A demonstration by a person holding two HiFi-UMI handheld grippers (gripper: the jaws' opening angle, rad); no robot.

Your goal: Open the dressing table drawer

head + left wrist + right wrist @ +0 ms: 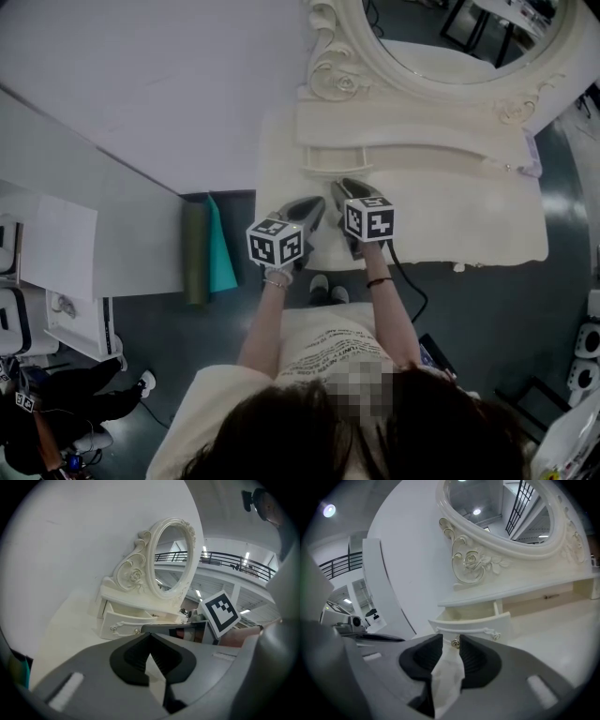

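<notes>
left gripper (150, 635): jaws basically shut at the tips, nothing in them | right gripper (449, 640): jaws apart, small shiny metal knob (454, 642) sitting right between the tips | cream carved drawer (472, 620): pulled partway out just beyond them, under the oval mirror (497, 508)
</notes>
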